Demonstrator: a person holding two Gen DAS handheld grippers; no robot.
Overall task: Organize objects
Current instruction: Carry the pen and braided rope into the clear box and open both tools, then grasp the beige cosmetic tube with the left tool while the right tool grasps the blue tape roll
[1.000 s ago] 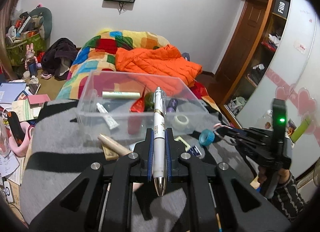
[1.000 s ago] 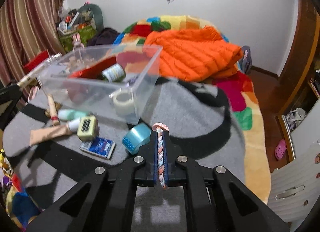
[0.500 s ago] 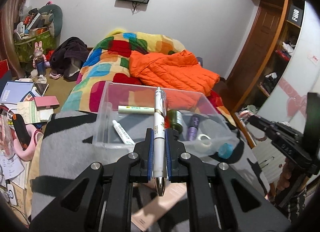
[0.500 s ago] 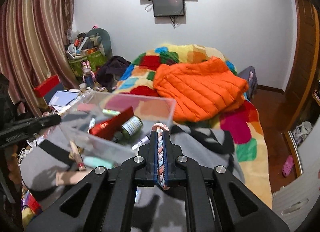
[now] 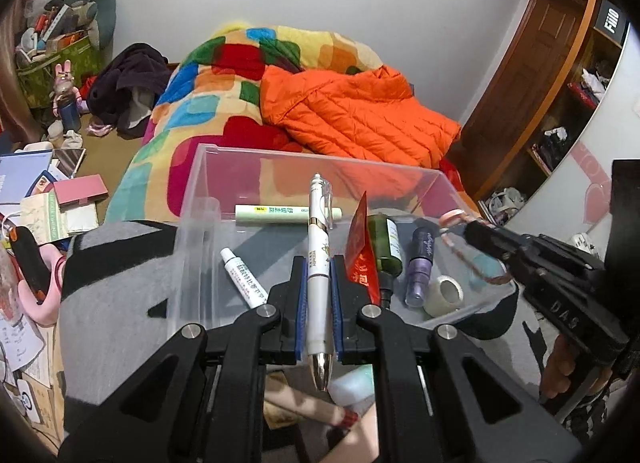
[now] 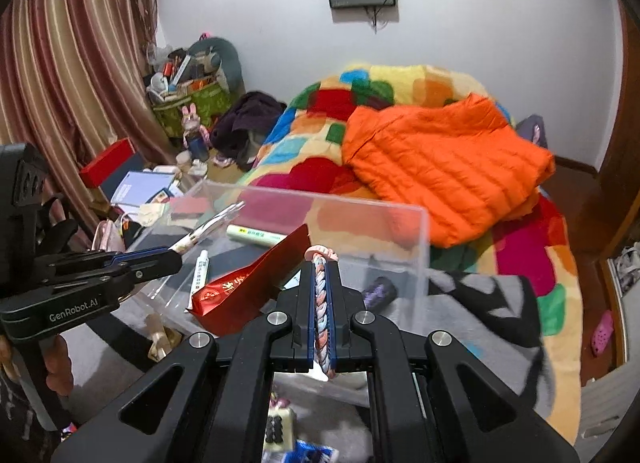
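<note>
Now your left gripper (image 5: 318, 263) clamps a white pen (image 5: 319, 263) and your right gripper (image 6: 323, 271) pinches a braided cord (image 6: 322, 303), both at mid-frame above the clear plastic bin (image 5: 192, 199).

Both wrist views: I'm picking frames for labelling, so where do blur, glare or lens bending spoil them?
Left wrist view: sharp on the pen and clear box; the braided band in the other tool is smeared; the wardrobe edge bows. Right wrist view: the grey blanket is motion-blurred; the curtain curves; dark corners in both.
</note>
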